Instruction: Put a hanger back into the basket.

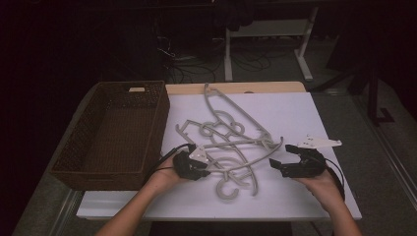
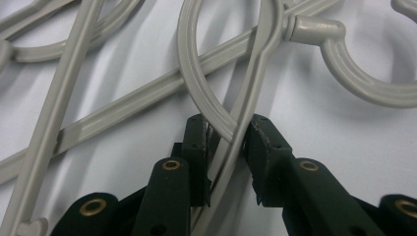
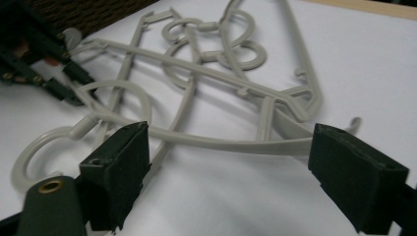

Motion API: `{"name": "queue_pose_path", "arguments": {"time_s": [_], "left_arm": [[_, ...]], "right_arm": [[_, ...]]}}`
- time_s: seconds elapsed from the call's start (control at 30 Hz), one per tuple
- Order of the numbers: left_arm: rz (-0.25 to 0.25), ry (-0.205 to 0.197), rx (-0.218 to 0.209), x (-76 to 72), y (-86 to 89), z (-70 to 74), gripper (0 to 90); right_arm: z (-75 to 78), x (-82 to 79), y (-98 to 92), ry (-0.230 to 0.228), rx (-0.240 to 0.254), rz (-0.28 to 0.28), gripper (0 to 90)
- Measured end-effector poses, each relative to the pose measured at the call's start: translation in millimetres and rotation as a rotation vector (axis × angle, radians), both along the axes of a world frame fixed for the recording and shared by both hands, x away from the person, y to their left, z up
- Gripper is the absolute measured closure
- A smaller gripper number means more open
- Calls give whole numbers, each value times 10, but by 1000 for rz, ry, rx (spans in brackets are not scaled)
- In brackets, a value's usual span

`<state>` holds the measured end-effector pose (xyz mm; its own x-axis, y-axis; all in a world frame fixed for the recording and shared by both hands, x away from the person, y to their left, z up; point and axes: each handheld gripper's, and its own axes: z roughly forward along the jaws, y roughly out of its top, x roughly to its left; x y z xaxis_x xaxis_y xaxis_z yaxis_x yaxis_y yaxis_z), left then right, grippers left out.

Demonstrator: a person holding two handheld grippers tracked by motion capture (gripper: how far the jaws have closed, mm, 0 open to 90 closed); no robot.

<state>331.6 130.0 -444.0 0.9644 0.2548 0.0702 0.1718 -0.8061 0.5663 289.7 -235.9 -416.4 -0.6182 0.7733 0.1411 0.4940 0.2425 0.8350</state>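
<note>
Several grey plastic hangers (image 1: 231,142) lie tangled on a white board (image 1: 300,113). My left gripper (image 1: 206,169) is at the pile's left side. Its jaws (image 2: 228,142) pinch two crossing bars of the front hanger (image 2: 206,93), a curved loop and a thin arm, with both pads against them. That hanger's round hook (image 1: 225,191) points toward the near edge. My right gripper (image 1: 280,156) stands open just right of the pile. Its jaws (image 3: 231,177) are spread wide above the board with nothing between them. The front hanger's long arm (image 3: 231,143) lies just beyond its pads.
A brown wicker basket (image 1: 160,123) stands at the left, touching the board's edge. The wooden table edge (image 1: 236,87) shows behind the board. Bare white board lies to the right and in front of the pile. The floor behind is dark, with cables and table legs.
</note>
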Motion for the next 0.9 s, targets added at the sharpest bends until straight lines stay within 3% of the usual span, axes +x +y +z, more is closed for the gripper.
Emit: {"name": "queue_pose_path", "arguments": {"time_s": [0.23,0.63,0.9], "left_arm": [[-6,12,14,-41,-18,12,728],[-48,64,48,-83,-91,47,771],[-95,93,25,-161,-144,101,811]], "right_arm": [[-18,31,-75,-20,5,-40,134],[-16,40,-118,-29,16,-53,134],[-7,42,-154,-37,28,-69,133]]}}
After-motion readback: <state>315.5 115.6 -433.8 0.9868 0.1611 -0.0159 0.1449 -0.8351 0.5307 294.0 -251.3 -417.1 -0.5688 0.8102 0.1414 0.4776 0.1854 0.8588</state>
